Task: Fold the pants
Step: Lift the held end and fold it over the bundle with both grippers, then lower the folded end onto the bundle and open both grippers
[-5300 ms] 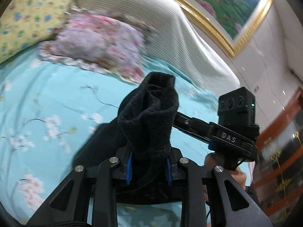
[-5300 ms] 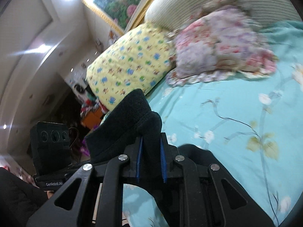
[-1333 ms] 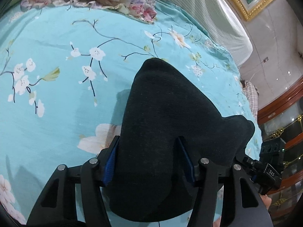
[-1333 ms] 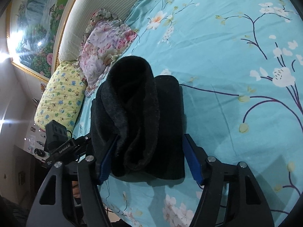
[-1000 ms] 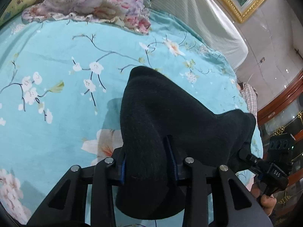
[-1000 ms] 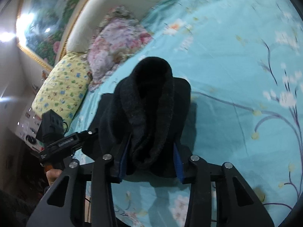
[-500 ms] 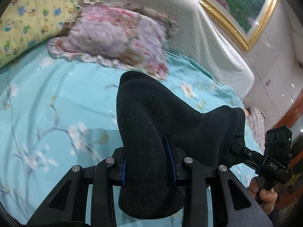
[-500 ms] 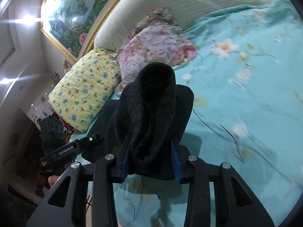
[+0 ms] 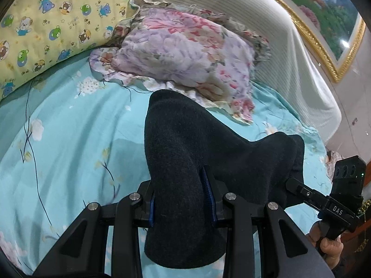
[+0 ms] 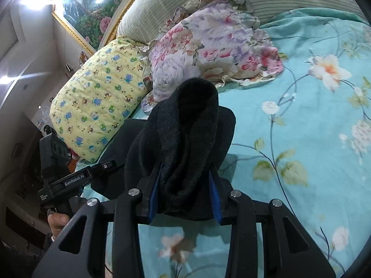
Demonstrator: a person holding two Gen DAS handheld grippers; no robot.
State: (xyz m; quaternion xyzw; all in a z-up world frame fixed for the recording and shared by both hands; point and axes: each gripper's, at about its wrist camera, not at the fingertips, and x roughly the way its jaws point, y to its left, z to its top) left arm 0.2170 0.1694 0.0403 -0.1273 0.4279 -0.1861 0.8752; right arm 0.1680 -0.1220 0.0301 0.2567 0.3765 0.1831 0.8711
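Note:
The dark charcoal pants (image 9: pixel 185 162) are held up above the turquoise floral bed sheet (image 9: pixel 69 139), stretched between both grippers. My left gripper (image 9: pixel 182 199) is shut on one thick folded edge of the pants. My right gripper (image 10: pixel 184 197) is shut on the other bunched edge of the pants (image 10: pixel 185 134). The right gripper also shows at the right of the left wrist view (image 9: pixel 334 199), and the left gripper at the left of the right wrist view (image 10: pixel 76 178). The fabric hides all fingertips.
A floral pillow (image 9: pixel 185 53) and a yellow cartoon-print pillow (image 9: pixel 46 23) lie at the head of the bed, against a striped headboard (image 9: pixel 278 46). A gold-framed painting (image 9: pixel 324 11) hangs above. Open sheet (image 10: pixel 301 139) lies right of the pants.
Both grippers closed on the pants after having the jaws wide, then lifted the folded fabric off the sheet and tilted up toward the pillows.

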